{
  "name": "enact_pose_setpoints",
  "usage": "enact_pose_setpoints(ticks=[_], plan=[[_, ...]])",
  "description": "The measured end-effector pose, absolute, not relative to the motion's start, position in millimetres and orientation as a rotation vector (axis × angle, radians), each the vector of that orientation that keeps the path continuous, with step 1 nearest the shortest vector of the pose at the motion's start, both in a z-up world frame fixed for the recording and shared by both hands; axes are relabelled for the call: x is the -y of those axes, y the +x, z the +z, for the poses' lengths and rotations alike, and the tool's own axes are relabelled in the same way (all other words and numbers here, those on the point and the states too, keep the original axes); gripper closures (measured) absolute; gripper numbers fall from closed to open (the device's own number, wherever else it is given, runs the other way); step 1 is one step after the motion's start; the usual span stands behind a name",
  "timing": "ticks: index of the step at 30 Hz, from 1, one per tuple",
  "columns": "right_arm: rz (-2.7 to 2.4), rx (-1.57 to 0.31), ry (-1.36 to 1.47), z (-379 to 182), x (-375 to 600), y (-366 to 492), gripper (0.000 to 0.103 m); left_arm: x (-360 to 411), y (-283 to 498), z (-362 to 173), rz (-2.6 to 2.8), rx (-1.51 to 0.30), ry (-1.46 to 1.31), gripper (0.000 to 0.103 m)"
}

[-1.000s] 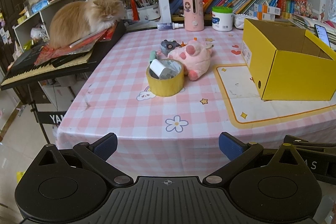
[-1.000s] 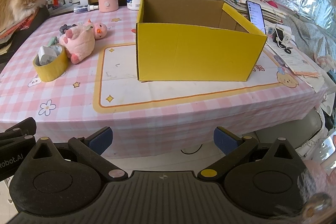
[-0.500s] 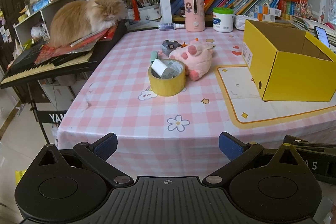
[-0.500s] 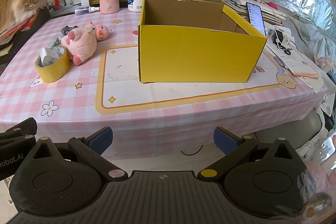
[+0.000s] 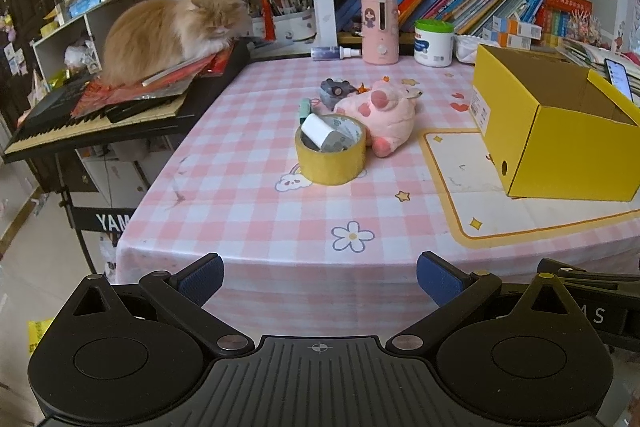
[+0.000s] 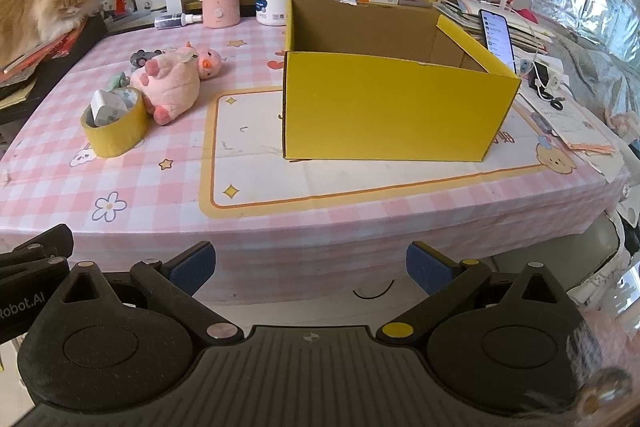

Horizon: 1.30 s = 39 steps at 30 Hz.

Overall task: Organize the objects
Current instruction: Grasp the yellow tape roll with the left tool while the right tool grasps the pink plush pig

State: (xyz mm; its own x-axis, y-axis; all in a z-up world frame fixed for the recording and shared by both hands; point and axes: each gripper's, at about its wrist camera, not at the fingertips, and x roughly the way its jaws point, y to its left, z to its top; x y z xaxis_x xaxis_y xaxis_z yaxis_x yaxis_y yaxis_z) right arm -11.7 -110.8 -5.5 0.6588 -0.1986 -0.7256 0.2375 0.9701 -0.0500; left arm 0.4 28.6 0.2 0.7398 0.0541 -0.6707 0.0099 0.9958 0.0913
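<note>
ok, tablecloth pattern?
Pink-and-white check tablecloth with flower and star prints; clearest in the left wrist view.

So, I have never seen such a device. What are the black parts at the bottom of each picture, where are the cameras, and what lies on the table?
The black parts are two hand-held grippers, carried by a person, not by a robot arm. Each has a camera that looks forward along its two blue-tipped fingers. One picture comes from the left gripper, the other from the right gripper. Both are open, hold nothing, and are at the near edge of the table.

On the pink checked tablecloth lie a yellow tape roll with a white paper roll inside it, a pink plush pig, a small grey toy behind it, and an open yellow cardboard box. An orange cat lies on a keyboard beside the table.
</note>
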Motion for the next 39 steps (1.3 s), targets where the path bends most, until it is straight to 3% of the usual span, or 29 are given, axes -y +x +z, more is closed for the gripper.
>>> enact_pose_setpoints(ticks=[15, 26, 39], plan=[[-0.152, -0.817, 0.051, -6.8, 96.4, 1.1, 0.006, -49.4, 6.9, -2.9, 0.072, -0.751, 0.041, 0.000], [-0.038, -0.823, 0.069, -8.3, 87.1, 27.9, 0.026, -62.9, 29.7, -4.1, 0.061, -0.750, 0.007, 0.000], [0.069, -0.783, 0.068, -0.9, 77.7, 80.6, 0.031, -75.2, 69.6, -8.0, 0.093, -0.743, -0.021, 0.000]])
